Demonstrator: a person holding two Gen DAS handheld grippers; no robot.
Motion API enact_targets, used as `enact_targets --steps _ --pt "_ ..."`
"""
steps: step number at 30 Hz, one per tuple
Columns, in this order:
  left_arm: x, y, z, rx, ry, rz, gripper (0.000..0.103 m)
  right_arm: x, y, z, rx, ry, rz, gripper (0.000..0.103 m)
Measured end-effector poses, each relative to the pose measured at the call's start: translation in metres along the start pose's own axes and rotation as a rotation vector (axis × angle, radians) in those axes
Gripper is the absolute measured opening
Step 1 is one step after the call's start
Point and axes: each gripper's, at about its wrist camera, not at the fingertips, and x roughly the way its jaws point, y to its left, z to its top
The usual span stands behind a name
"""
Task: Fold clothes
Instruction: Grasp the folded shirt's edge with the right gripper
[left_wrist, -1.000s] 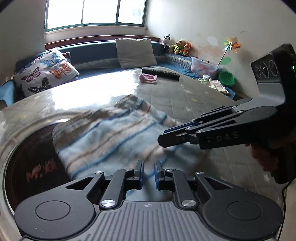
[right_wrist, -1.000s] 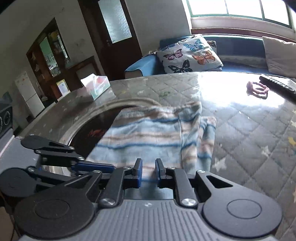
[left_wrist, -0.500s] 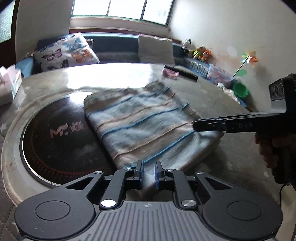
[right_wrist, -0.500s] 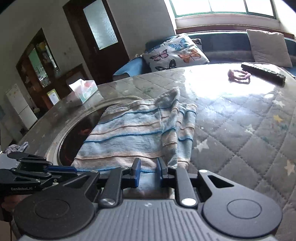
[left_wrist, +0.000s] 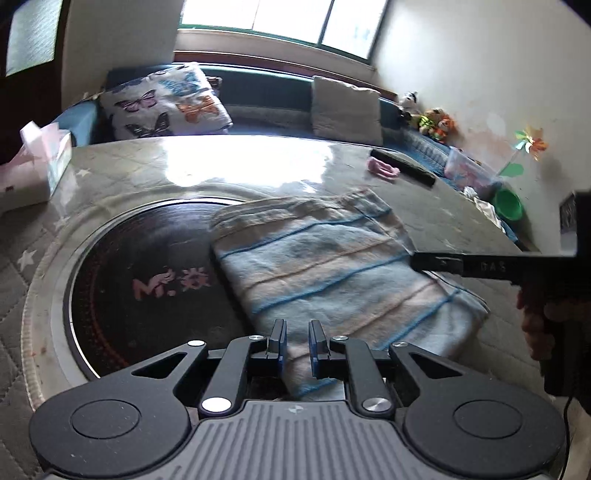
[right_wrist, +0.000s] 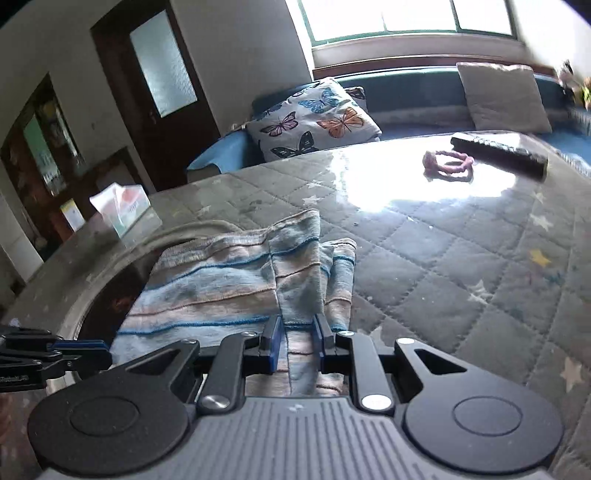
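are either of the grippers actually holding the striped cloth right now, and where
Nothing looks held. The left gripper and right gripper each stand with jaws apart over the near edge of the folded striped towel, which lies flat on the table.

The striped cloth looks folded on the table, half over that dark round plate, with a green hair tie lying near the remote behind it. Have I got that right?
Nearly. The hair tie is pink, not green, as the right wrist view shows. The rest holds: the striped cloth lies folded on the table, partly over the dark round plate, and the tie sits beside the remote.
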Motion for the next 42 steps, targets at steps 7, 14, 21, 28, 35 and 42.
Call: enact_targets --steps 7,14,21,28,35,42 --pt "0.009 0.011 0.009 -0.084 -0.011 0.055 0.015 0.006 0.006 -0.001 -0.051 -0.001 -0.032 0.020" --pt "0.014 0.017 0.014 -0.148 -0.015 0.093 0.026 0.010 0.001 0.001 -0.023 -0.018 -0.052 0.048" --pt "0.018 0.020 0.015 -0.189 -0.003 0.072 0.026 0.016 -0.005 0.002 0.002 -0.030 -0.064 0.052" --pt "0.024 0.018 0.015 -0.193 0.014 0.052 0.024 0.019 -0.001 0.003 -0.003 -0.015 -0.034 0.026" --pt "0.025 0.023 0.015 -0.201 0.018 0.036 0.011 0.011 -0.002 0.003 0.044 -0.030 -0.009 0.013" --pt "0.019 0.013 0.011 -0.158 0.026 -0.018 0.008 -0.016 -0.009 -0.010 0.073 -0.032 -0.014 0.010"
